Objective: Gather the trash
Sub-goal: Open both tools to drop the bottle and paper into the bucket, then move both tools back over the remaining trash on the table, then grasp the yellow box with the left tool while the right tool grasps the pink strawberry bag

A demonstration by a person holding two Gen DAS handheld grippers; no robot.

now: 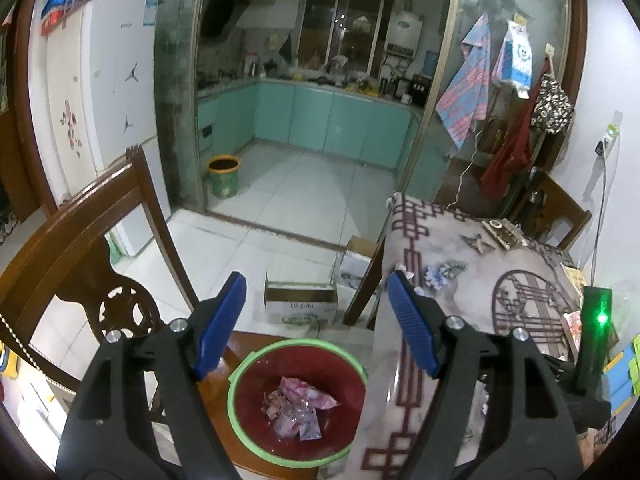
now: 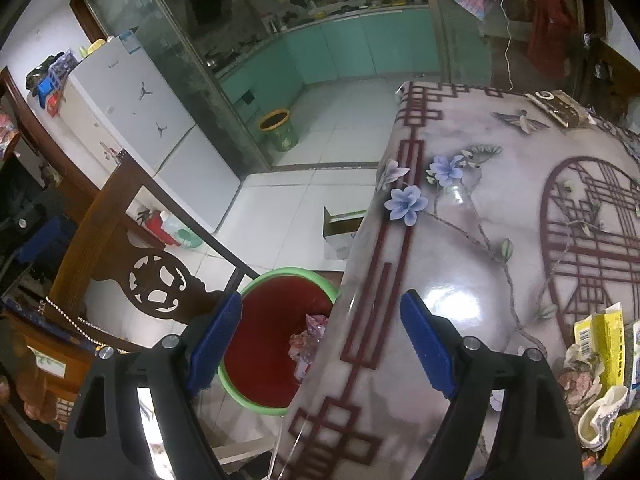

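Both the left hand-held gripper (image 1: 316, 320) and the right hand-held gripper (image 2: 320, 336) gape empty, so wrappers (image 2: 600, 344) near the worktop (image 2: 460, 240) edge could miss the bin (image 1: 296, 404).

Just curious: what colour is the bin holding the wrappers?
Dark red bin with a green rim, best seen in the left wrist view.
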